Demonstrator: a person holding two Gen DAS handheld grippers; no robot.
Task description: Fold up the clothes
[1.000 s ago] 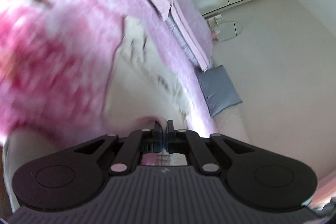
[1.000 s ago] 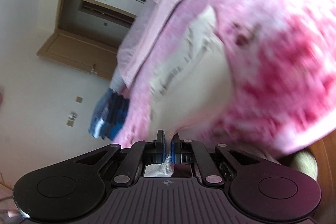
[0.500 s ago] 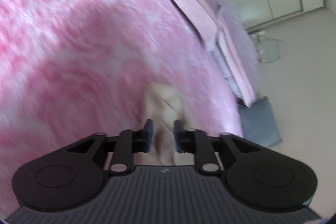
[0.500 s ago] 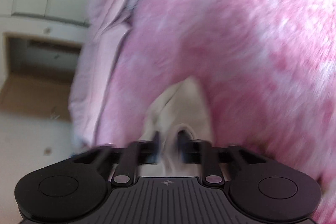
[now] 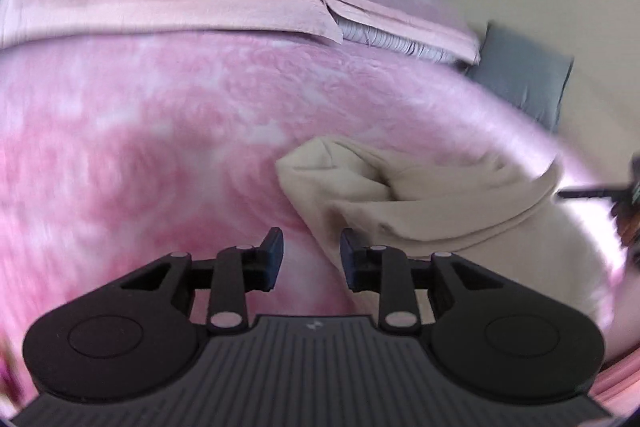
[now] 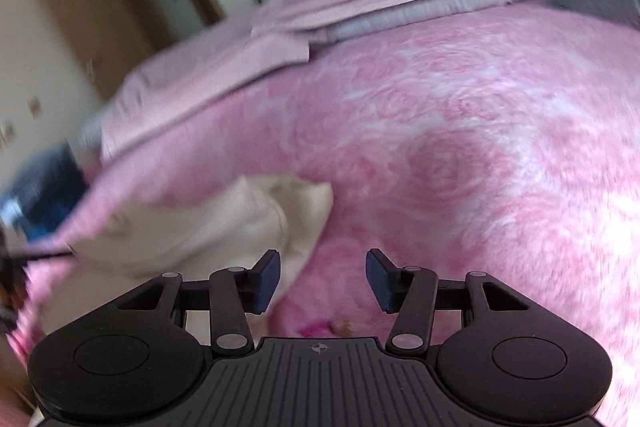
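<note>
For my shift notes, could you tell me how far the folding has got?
Done: the cream fabric garment lies bunched on the pink rose-patterned blanket. In hand: nothing; left gripper open, right gripper opening, both empty. Left: squaring the bundle, which looks loose.

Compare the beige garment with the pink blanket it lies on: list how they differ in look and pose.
Colour: the beige garment is one plain cream tone, while the pink blanket is mottled pink and white with a rose pattern.
Pose: the garment is bunched into a folded heap with raised creases; the blanket lies spread nearly flat.
Extent: the garment covers a small patch; the blanket fills most of both views.
Shared: both are soft fabric.
</note>
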